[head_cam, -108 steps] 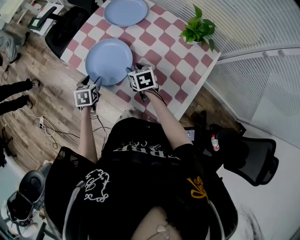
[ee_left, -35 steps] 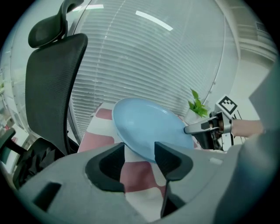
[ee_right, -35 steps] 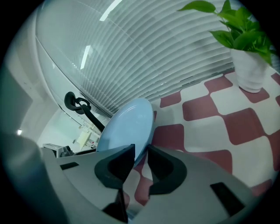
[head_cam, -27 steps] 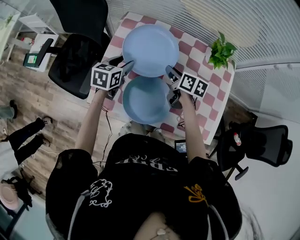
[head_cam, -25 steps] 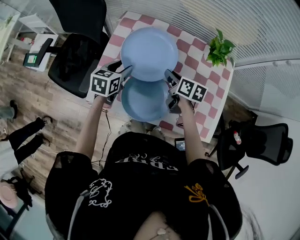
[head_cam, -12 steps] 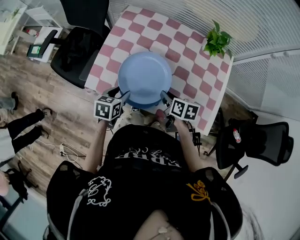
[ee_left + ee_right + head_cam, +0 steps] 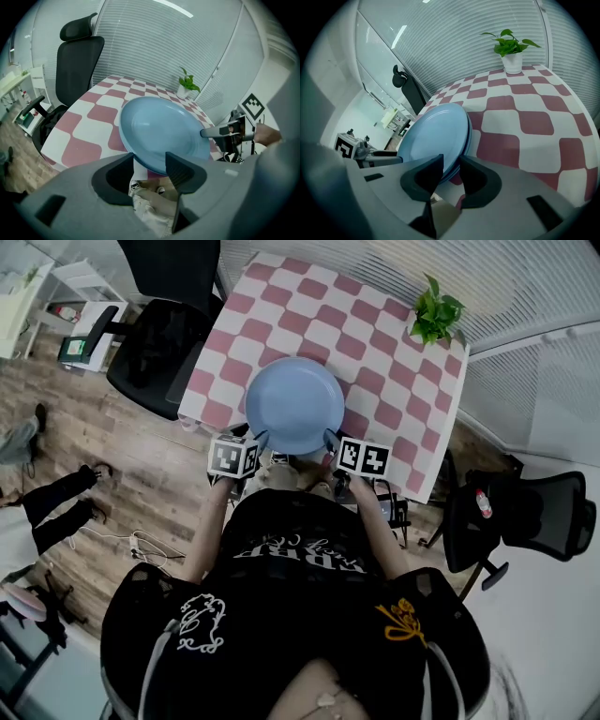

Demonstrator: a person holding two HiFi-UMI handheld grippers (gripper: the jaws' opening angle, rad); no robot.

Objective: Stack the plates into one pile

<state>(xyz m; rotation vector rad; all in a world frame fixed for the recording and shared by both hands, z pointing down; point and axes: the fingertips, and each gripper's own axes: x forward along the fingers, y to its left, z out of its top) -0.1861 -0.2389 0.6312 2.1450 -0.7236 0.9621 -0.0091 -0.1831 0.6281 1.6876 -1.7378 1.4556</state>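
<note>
**Two blue plates** (image 7: 295, 404), nested in one pile, are held over the near edge of the checked table (image 7: 375, 334), in front of the person. The left rim of the pile is clamped between the jaws of the left gripper (image 7: 150, 161). The right rim is gripped by the right gripper (image 7: 451, 164), whose jaws are set closer together. Whether the pile's far edge rests on the table cannot be made out. A potted plant (image 7: 436, 310) is seen at the far right corner, well apart.
</note>
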